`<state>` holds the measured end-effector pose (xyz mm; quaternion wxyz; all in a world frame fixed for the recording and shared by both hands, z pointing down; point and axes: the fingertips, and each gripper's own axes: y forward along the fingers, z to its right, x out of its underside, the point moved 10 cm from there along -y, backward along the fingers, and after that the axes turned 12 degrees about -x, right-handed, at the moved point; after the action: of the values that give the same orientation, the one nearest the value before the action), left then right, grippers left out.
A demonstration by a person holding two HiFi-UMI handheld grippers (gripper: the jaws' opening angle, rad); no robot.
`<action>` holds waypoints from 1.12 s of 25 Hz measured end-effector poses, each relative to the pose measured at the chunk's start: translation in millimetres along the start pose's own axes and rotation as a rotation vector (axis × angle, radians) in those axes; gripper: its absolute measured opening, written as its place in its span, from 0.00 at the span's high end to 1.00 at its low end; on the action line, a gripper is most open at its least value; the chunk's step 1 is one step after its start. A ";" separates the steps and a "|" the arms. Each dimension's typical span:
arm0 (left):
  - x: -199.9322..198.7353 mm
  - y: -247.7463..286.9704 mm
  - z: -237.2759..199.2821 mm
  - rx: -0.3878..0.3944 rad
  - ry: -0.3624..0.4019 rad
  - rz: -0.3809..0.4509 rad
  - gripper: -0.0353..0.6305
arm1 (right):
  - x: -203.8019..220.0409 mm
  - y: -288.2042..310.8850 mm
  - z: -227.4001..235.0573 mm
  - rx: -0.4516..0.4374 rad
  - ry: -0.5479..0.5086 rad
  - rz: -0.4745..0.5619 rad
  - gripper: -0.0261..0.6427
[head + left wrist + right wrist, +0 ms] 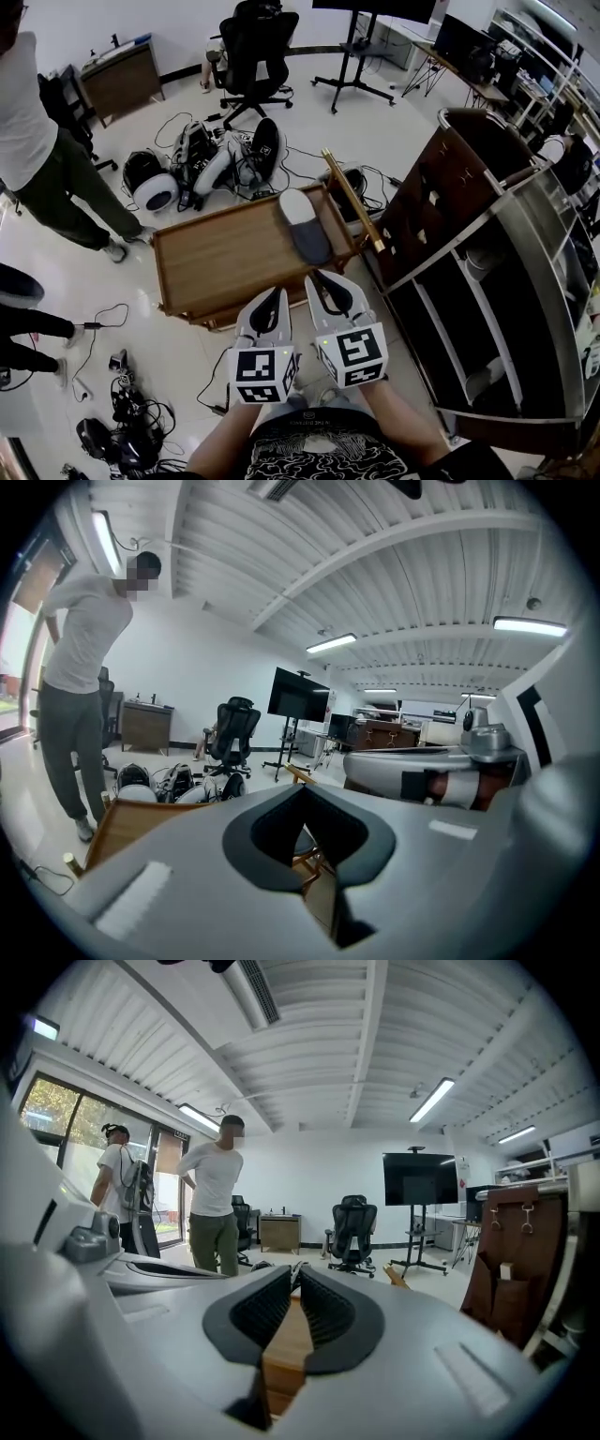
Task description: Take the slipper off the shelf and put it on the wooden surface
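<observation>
Slipper (302, 225), grey with a pale end, lying on the right end of the wooden desk (216, 258) at centre frame in the head view, well apart from the dark shelf (487, 272) at the right. Left gripper (276, 294) and right gripper (330, 279) sit side by side just below the desk's near edge, clear of the slipper. Left jaws meet at the tips around an empty hollow; right jaws stand a thin slit apart, holding nothing. A person (37, 159) stands at upper left.
</observation>
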<state>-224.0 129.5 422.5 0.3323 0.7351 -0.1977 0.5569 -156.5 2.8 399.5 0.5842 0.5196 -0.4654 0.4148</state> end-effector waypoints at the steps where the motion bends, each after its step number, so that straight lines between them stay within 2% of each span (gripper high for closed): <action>1: -0.9 -2.3 3.5 0.002 -0.001 0.002 0.94 | -0.3 -4.0 -0.8 -0.001 -0.003 0.004 0.93; 5: -3.2 -15.5 19.1 0.002 0.009 0.017 0.94 | -0.6 -23.5 -4.9 -0.008 -0.008 0.024 0.96; 19: 13.1 -64.5 98.3 0.002 0.045 0.053 0.94 | 14.5 -122.1 -0.6 -0.012 -0.013 0.073 0.96; 28: 23.0 -96.2 128.8 0.012 0.070 0.068 0.94 | 20.8 -163.3 -10.3 -0.012 -0.020 0.100 0.96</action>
<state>-64.9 107.4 398.1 0.3154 0.7100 -0.2074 0.5945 7.4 -5.9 383.4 0.5612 0.4965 -0.4991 0.4352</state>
